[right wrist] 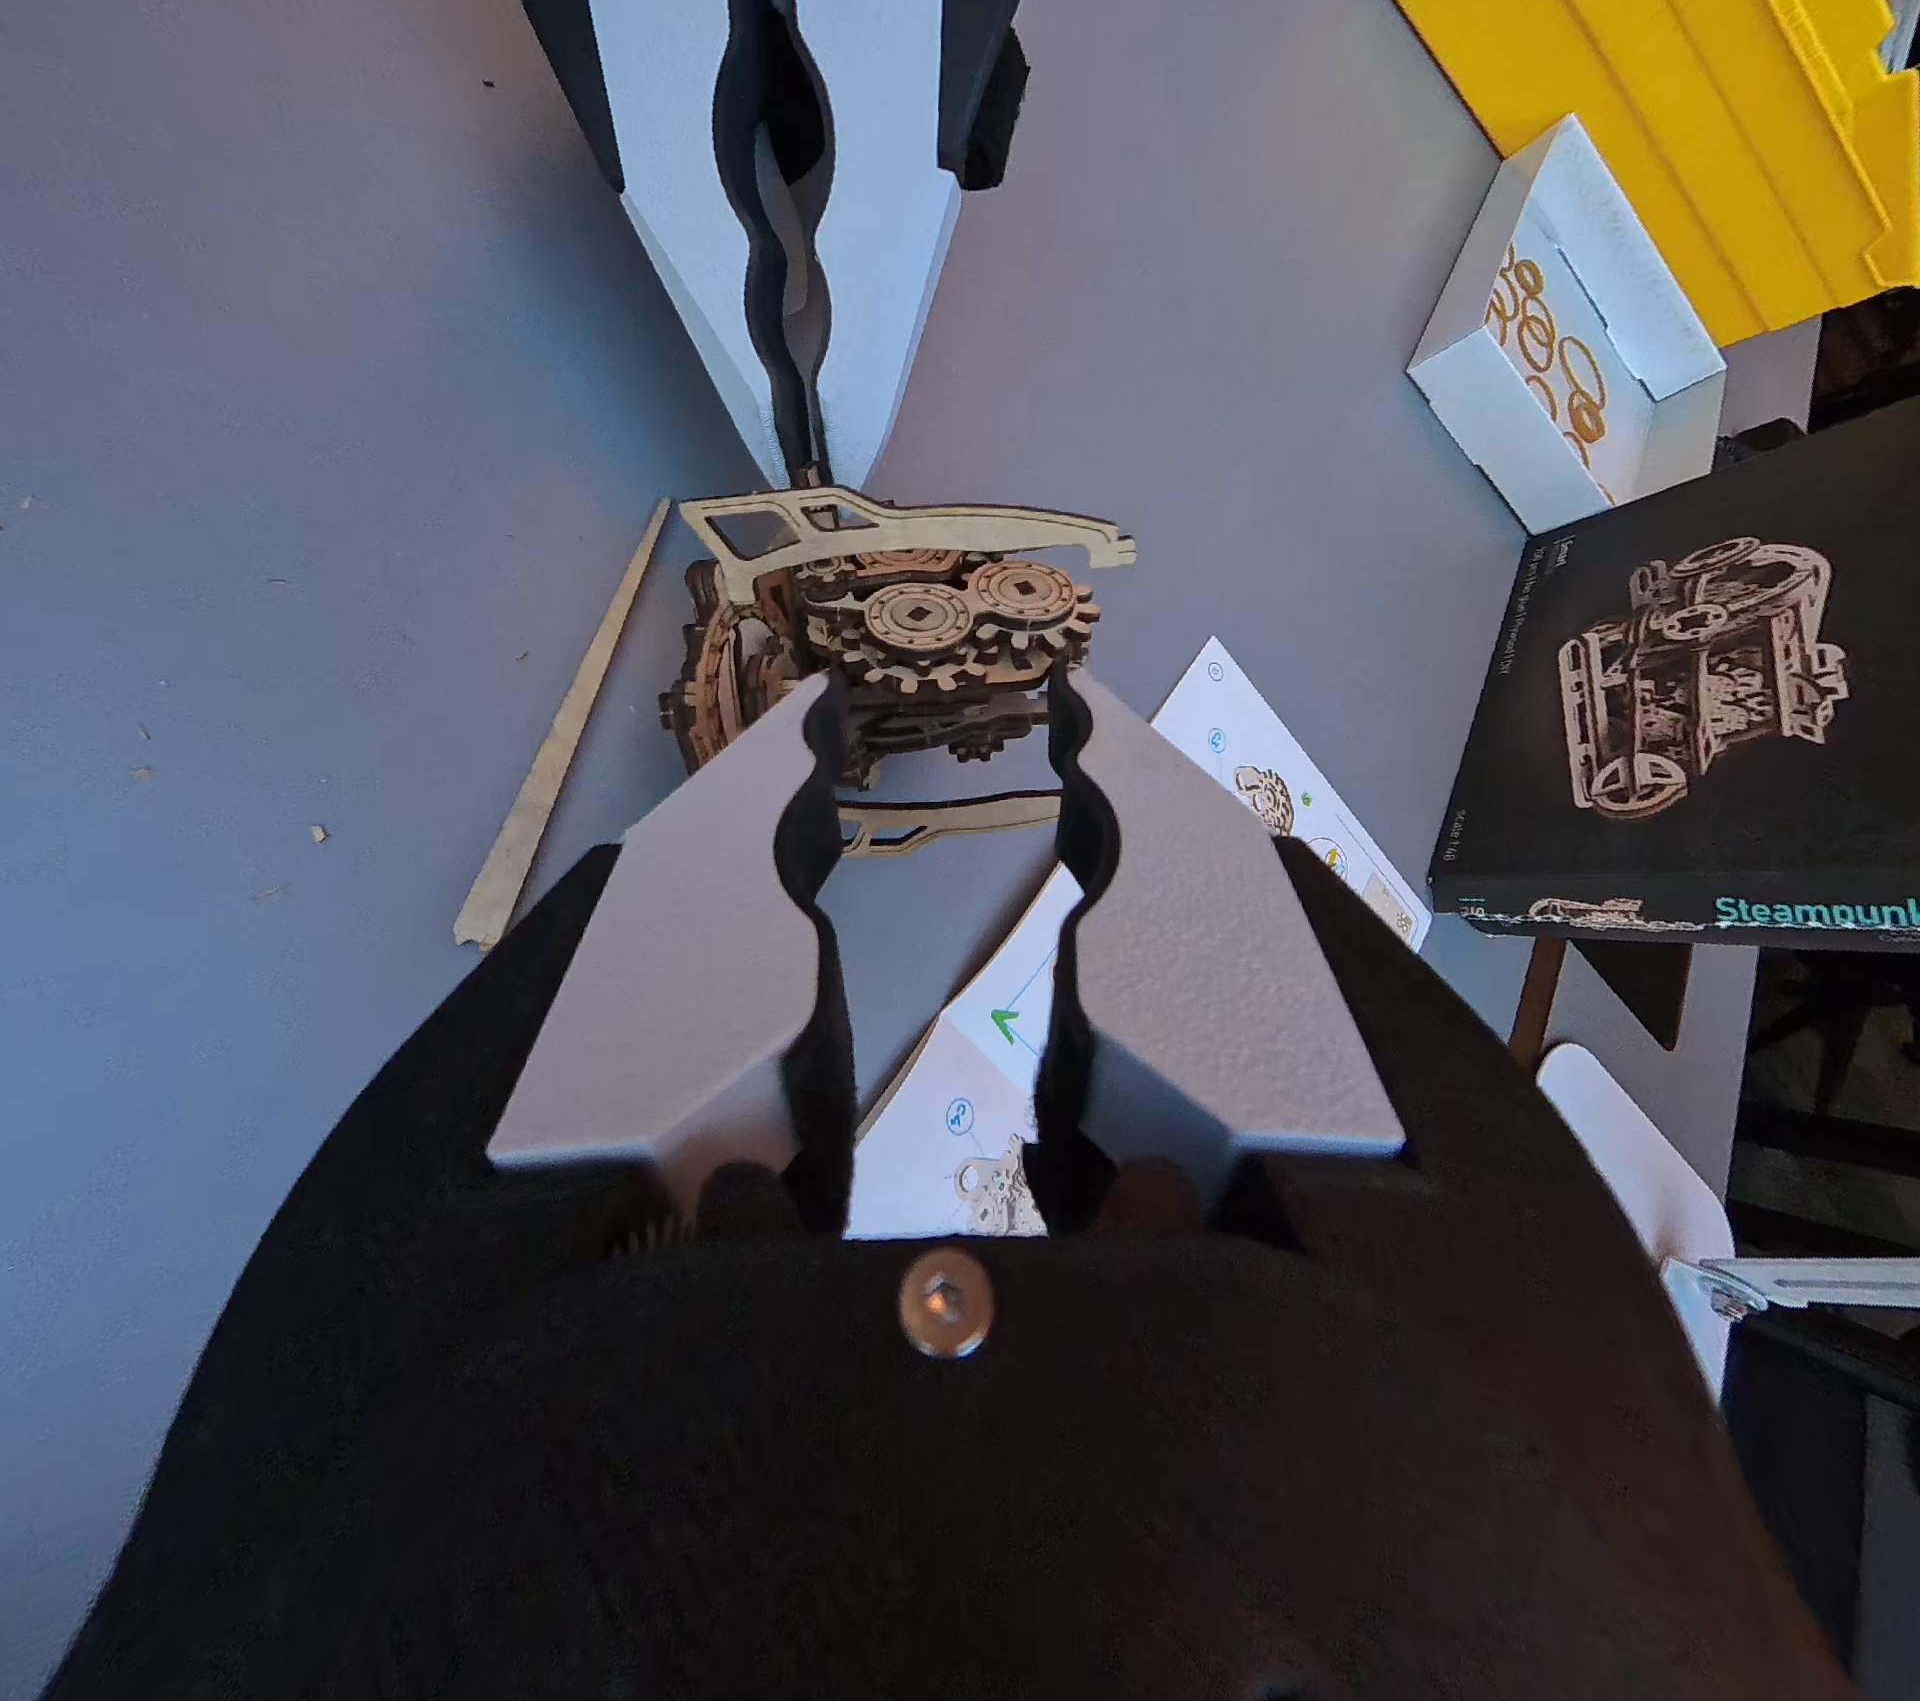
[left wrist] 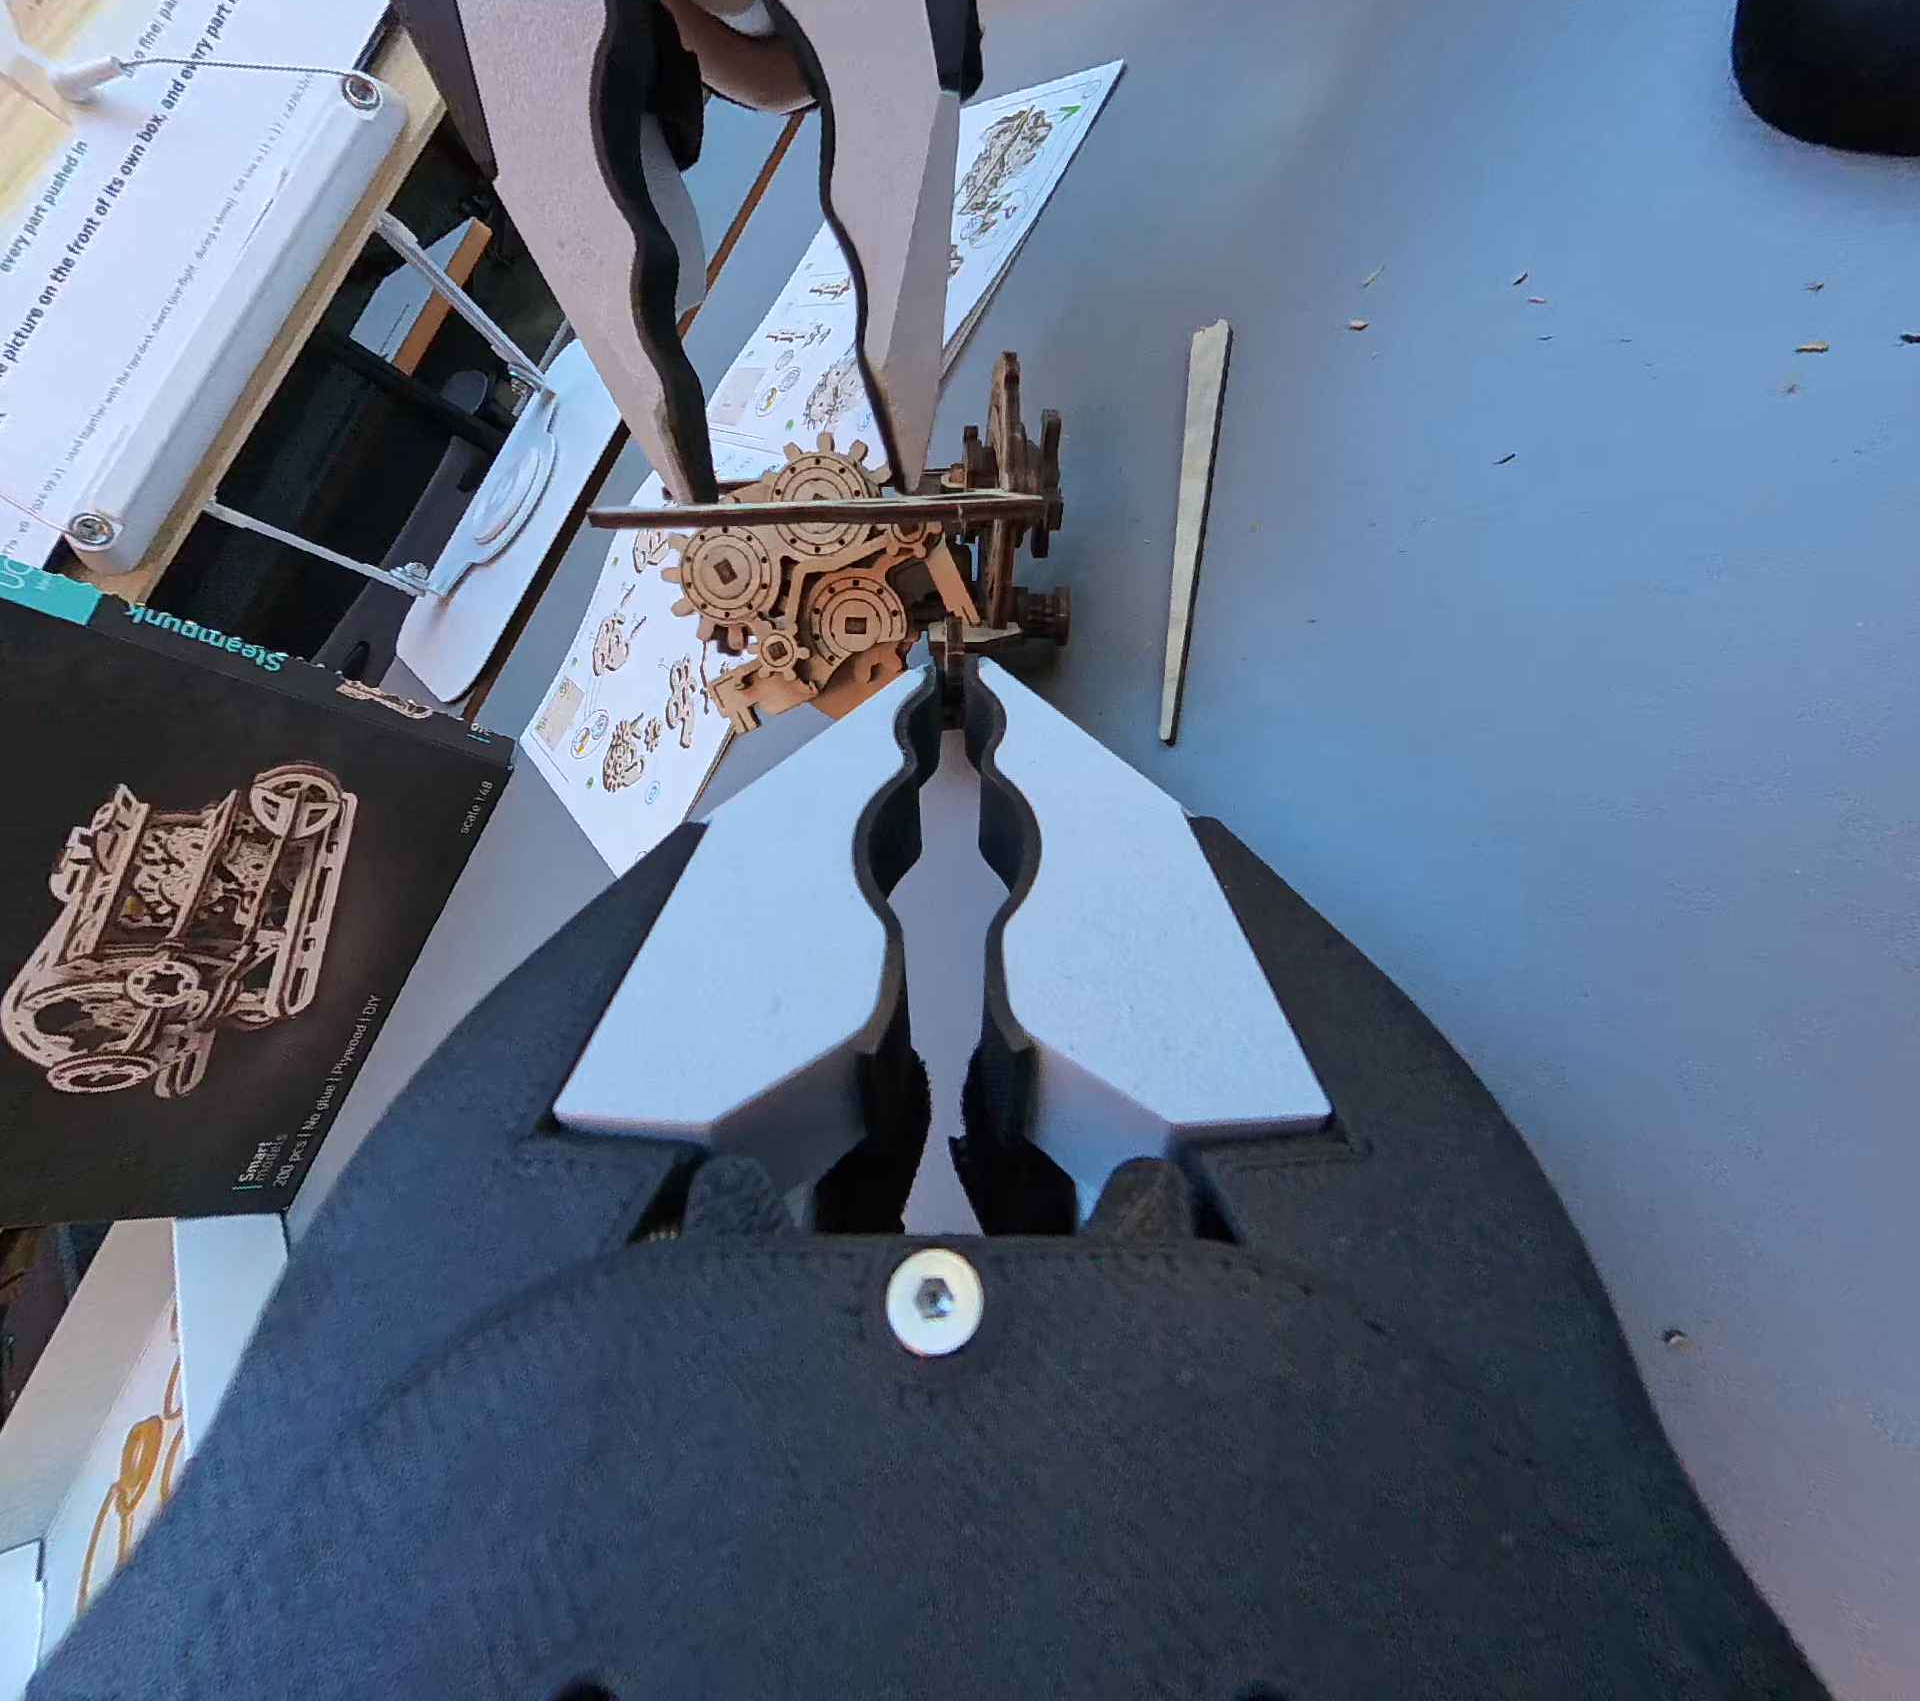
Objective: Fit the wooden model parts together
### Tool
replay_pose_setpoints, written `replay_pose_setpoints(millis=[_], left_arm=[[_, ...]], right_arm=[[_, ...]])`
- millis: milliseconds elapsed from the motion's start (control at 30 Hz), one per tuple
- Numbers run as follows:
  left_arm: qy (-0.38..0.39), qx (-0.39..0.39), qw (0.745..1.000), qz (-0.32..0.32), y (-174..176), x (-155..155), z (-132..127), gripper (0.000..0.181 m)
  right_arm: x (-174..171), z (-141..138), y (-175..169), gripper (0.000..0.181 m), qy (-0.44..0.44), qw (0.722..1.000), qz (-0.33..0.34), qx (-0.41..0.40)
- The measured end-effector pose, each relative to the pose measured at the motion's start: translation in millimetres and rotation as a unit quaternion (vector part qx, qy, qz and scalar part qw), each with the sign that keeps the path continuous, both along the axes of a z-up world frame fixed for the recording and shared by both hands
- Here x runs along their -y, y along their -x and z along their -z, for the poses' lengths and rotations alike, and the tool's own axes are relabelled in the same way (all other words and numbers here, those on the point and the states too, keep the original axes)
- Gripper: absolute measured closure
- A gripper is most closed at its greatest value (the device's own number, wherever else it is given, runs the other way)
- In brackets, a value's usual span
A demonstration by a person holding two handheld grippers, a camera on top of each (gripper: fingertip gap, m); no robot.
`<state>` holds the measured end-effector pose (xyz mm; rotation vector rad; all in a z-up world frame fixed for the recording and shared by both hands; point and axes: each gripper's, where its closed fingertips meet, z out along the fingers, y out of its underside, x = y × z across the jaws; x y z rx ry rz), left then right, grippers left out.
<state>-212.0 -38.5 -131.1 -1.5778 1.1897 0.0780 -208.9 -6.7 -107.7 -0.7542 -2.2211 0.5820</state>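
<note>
The wooden model (left wrist: 821,591) is a stack of gears and plates on the grey table (left wrist: 1507,820). A flat, car-shaped side panel (right wrist: 904,534) sits on its far edge and shows edge-on in the left wrist view (left wrist: 810,513). My left gripper (left wrist: 951,680) is shut on a small tab at the model's near edge; in the right wrist view (right wrist: 802,467) it comes in from the top. My right gripper (right wrist: 945,690) straddles the gear stack (right wrist: 935,623), its fingers against both sides. In the left wrist view (left wrist: 810,488) it reaches down from above.
A thin wooden strip (left wrist: 1195,529) lies beside the model. A second side panel (right wrist: 935,820) lies flat under my right fingers. An instruction sheet (right wrist: 1278,778), a black kit box (right wrist: 1683,695), a white box (right wrist: 1558,332) and yellow bins (right wrist: 1662,41) stand to the right. Tip to tip, the grippers are about 5 centimeters apart.
</note>
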Motion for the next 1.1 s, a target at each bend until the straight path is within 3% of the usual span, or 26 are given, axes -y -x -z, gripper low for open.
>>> replay_pose_setpoints(millis=[700,867,1100], left_arm=[[0.006,0.006,1.000,-0.010,1.9,-2.2,-0.2,0.180],[0.004,0.001,1.000,-0.007,0.3,-1.5,0.2,0.180],[0.004,0.002,1.000,-0.008,0.0,-1.7,0.3,0.180]], right_arm=[[-2.5,-2.5,1.6,0.151,-0.026,0.999,0.043,-0.019],[-1.0,-2.8,0.8,0.150,0.002,0.999,0.053,-0.003],[3.6,-0.8,-1.4,0.139,0.008,0.999,0.049,0.010]])
